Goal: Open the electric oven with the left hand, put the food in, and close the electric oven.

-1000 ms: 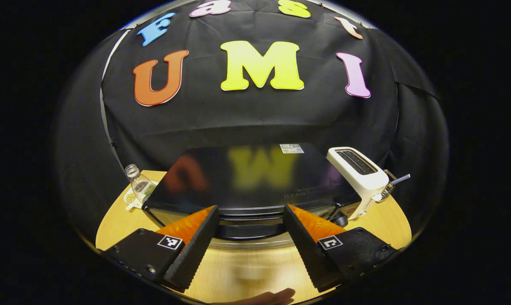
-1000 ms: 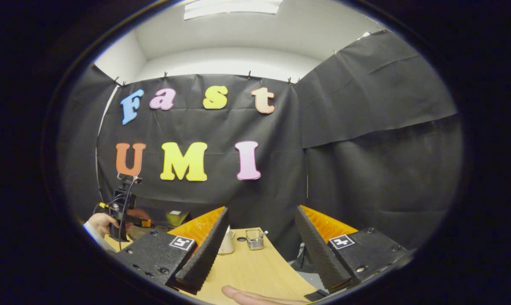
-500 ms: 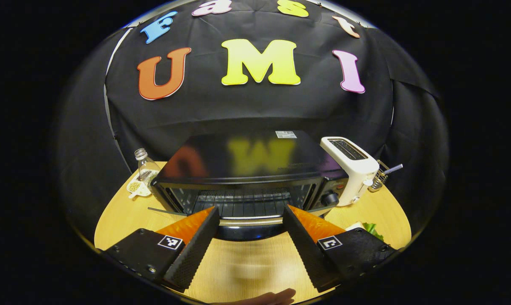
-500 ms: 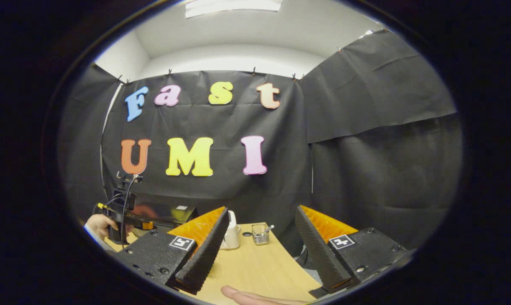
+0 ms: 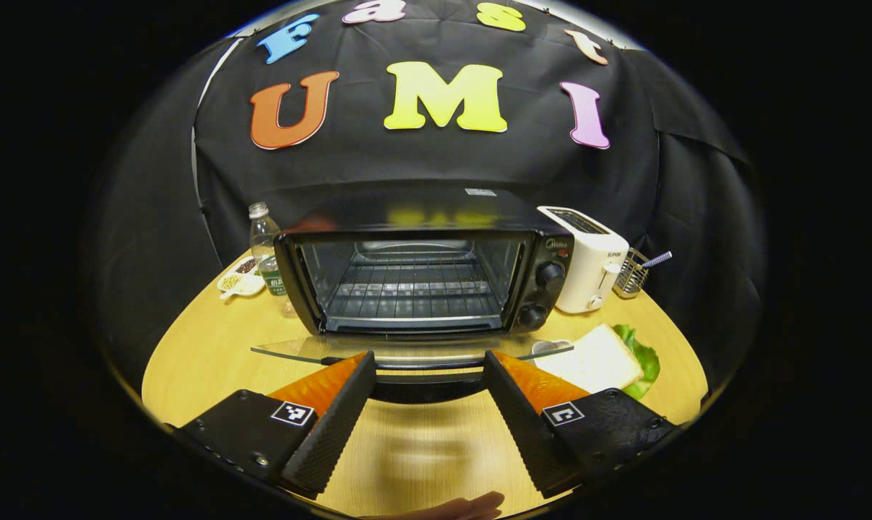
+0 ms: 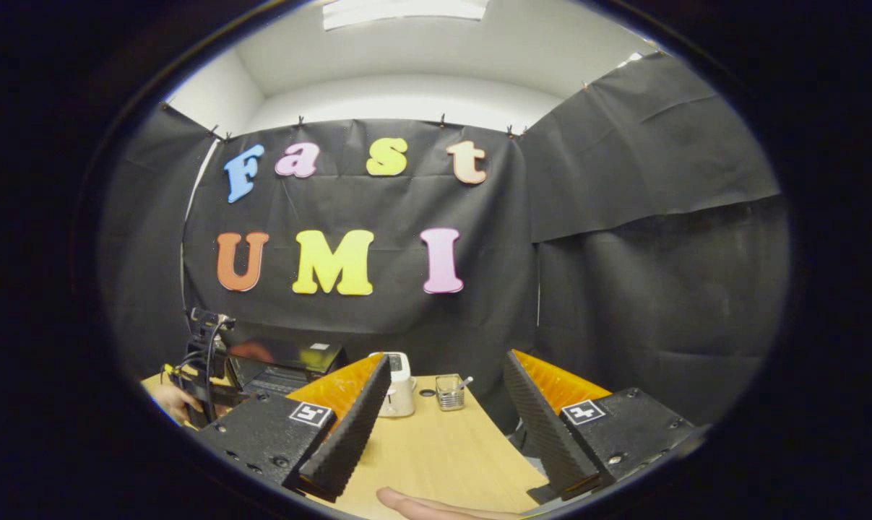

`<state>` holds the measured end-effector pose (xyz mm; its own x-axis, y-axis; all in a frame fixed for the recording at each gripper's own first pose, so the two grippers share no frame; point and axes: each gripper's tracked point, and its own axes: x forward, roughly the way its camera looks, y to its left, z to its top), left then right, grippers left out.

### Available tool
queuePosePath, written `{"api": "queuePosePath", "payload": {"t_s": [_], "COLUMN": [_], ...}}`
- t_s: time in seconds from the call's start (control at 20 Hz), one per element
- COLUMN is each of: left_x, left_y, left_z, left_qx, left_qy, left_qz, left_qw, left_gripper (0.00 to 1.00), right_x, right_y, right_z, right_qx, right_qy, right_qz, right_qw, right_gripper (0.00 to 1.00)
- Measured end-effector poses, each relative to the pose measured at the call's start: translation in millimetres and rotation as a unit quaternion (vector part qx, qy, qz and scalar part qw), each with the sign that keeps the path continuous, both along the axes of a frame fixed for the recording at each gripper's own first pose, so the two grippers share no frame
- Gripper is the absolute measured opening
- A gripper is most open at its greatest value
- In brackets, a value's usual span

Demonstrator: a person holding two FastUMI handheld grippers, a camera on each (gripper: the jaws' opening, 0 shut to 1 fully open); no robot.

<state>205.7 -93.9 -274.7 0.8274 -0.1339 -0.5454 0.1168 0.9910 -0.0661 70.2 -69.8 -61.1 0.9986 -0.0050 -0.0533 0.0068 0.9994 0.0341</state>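
In the left gripper view, your left gripper sits just in front of the electric oven, which stands at the middle of the table. Its glass door is swung down to about level, and the dark handle at the door's front edge runs crosswise between your two fingers. The fingers are spread wide and I cannot see either pad pressing the handle, so treat the gripper as holding nothing. The wire rack inside the oven is bare.

The food, a slice of bread lying on a green lettuce leaf, rests to the right of the oven, just past the door's right corner and in front of the white toaster. Its long side runs roughly along the oven's front. From your left fingers it lies off to the right and slightly ahead, so judge the right hand the nearer one for the pick-up.

In the right gripper view, your right gripper is raised and aimed toward the booth's corner, fingers wide apart and empty. The oven appears low and left of those fingers, with the toaster just right of it. You will need to tip that gripper down and left toward the oven's right side.
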Motion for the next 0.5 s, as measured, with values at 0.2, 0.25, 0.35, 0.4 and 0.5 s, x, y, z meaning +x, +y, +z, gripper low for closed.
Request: {"api": "queuePosePath", "payload": {"t_s": [0.2,0.25,0.35,0.4,0.5], "left_x": [-20,-23,-27,-29,-30], "left_y": [1,1,0,1,2], "left_z": [-25,-30,-41,-46,-52], "left_qx": [0.001,0.005,0.015,0.014,0.012], "left_qy": [0.0,-0.001,0.003,0.005,0.009], "left_qz": [0.01,0.01,0.008,0.01,0.008], "left_qw": [1.0,1.0,1.0,1.0,1.0], "left_gripper": [0.98,0.98,0.98,0.98,0.97], "right_x": [-5,-6,-8,-8,-8], "right_y": [-2,-2,-3,-3,-3], "right_z": [-5,-6,-11,-13,-16], "right_qx": [0.0,-0.001,-0.005,-0.006,-0.008], "right_qy": [0.004,0.005,0.009,0.012,0.017], "right_qz": [-0.002,-0.002,-0.002,-0.001,-0.002], "right_qw": [1.0,1.0,1.0,1.0,1.0], "right_gripper": [0.9,0.9,0.9,0.9,0.9]}}
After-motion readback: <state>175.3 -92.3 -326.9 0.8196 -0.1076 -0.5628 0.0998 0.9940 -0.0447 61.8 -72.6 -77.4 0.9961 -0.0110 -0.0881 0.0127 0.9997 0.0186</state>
